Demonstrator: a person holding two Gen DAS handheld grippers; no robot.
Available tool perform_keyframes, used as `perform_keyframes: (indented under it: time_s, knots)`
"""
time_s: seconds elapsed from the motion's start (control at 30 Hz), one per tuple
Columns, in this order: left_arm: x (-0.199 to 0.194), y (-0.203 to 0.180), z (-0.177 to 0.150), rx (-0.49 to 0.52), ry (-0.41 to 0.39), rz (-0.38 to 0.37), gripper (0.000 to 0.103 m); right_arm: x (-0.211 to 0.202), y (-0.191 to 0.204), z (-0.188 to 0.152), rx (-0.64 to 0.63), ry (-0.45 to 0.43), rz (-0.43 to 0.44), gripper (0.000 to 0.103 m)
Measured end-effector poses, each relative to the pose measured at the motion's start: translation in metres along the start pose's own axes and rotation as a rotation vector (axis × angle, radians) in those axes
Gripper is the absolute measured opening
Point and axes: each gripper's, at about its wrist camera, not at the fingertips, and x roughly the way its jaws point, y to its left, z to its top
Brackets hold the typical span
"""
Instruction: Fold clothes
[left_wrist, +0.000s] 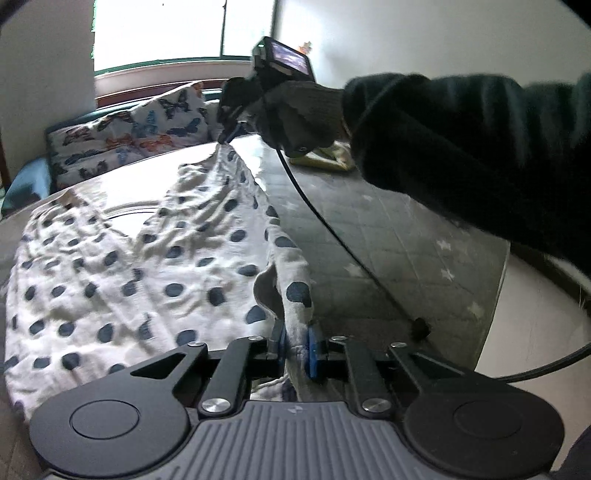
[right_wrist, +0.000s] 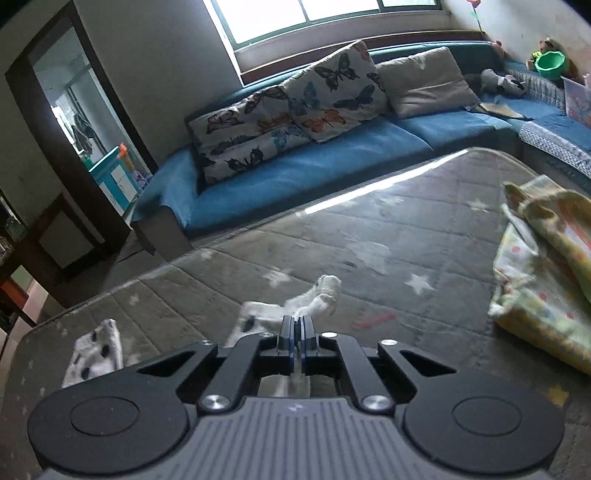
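Observation:
A white garment with dark blue dots (left_wrist: 147, 251) lies spread over the grey star-patterned table (left_wrist: 388, 236). My left gripper (left_wrist: 298, 341) is shut on the garment's near edge, a fold of cloth pinched between its blue pads. In the left wrist view the right gripper (left_wrist: 226, 138), held by a gloved hand in a dark sleeve, is shut on the far corner of the same garment. In the right wrist view that gripper (right_wrist: 297, 325) pinches a white corner of the dotted garment (right_wrist: 314, 299), lifted off the table (right_wrist: 369, 236).
A folded yellow patterned cloth (right_wrist: 543, 269) lies at the table's right side. Behind the table runs a blue sofa (right_wrist: 295, 170) with butterfly cushions (right_wrist: 288, 110). A black cable (left_wrist: 332, 229) crosses the table. Doorway at left.

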Motion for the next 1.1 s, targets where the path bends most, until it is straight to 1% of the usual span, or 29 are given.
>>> perform_keyframes:
  time_s: [0.2, 0.37, 0.57, 0.67, 0.73, 0.83, 1.0, 1.03, 1.07, 1.1]
  knots:
    - [-0.030, 0.023, -0.006, -0.083, -0.054, 0.017, 0.013, -0.001, 0.046, 0.008, -0.018, -0.024, 0.035, 0.002]
    - [-0.055, 0.045, -0.015, -0.142, -0.099, 0.043, 0.013, 0.006, 0.098, 0.010, -0.049, -0.031, 0.081, 0.002]
    - [-0.079, 0.073, -0.031, -0.223, -0.130, 0.079, 0.013, 0.021, 0.170, 0.002, -0.111, -0.021, 0.141, 0.001]
    - [-0.085, 0.084, -0.040, -0.257, -0.124, 0.096, 0.013, 0.027, 0.200, -0.006, -0.155, -0.014, 0.166, 0.001]
    - [-0.087, 0.089, -0.046, -0.270, -0.116, 0.093, 0.013, 0.032, 0.215, -0.012, -0.222, 0.009, 0.158, 0.001]
    - [-0.088, 0.093, -0.051, -0.283, -0.112, 0.076, 0.013, 0.036, 0.221, -0.019, -0.294, 0.029, 0.106, 0.003]
    - [-0.083, 0.093, -0.053, -0.282, -0.114, 0.047, 0.013, 0.057, 0.208, -0.037, -0.336, 0.129, 0.021, 0.009]
    - [-0.082, 0.093, -0.053, -0.284, -0.113, 0.044, 0.013, 0.062, 0.207, -0.040, -0.344, 0.147, 0.005, 0.014]
    - [-0.082, 0.093, -0.053, -0.286, -0.112, 0.043, 0.013, 0.065, 0.207, -0.043, -0.345, 0.152, -0.006, 0.021]
    - [-0.081, 0.094, -0.053, -0.289, -0.110, 0.042, 0.013, 0.069, 0.207, -0.046, -0.346, 0.158, -0.016, 0.025]
